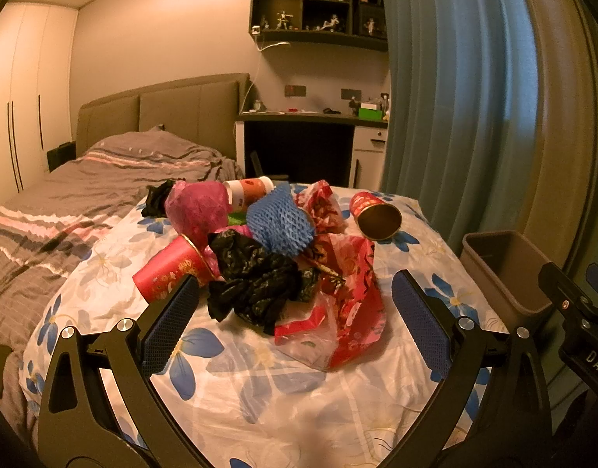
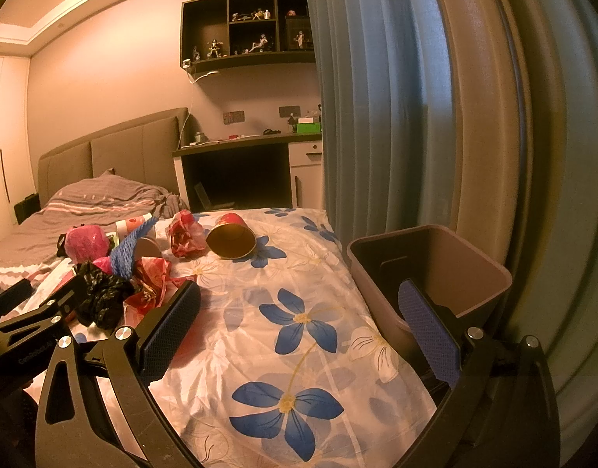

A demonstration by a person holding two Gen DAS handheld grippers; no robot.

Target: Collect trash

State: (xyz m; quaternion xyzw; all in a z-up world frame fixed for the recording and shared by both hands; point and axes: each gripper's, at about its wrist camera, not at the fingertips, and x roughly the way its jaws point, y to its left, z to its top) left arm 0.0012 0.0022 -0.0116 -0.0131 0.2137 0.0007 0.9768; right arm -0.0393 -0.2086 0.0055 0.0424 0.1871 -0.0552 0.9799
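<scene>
Your left hand-held gripper (image 1: 295, 316) is wide open and holding nothing, hovering just in front of the trash heap on the flower-print bed cover (image 1: 259, 390). Its left pad sits right by the red printed paper cup lying on its side (image 1: 170, 273), maybe brushing it, hard to tell. Your right hand-held gripper (image 2: 299, 331) is spread wide and empty too, aimed over bare bedding, with its right finger in front of the grey-brown plastic bin (image 2: 474, 269) at the bed's edge.

What can go wrong, as I see it:
- The crumpled black plastic bag (image 1: 256, 284) and the red printed plastic wrapper (image 1: 349, 304) are tangled together. Pinch 1 and you'll likely drag the other, and it could drop off on the way to the bin.
- The blue foam fruit net (image 1: 279, 222) is squishy, so a shallow grab may slip.
- The second red paper cup with the open mouth facing you (image 1: 375, 216) lies apart from the heap, nearer the bin. Cups on a soft bed roll easily if nudged, possibly off the edge.
- The bin looks light, so bumping it with the right finger could tip or shove it.

Also in the heap: a pink crumpled ball (image 1: 199, 206) and 1 orange-and-white cup (image 1: 248, 191) at the back.
</scene>
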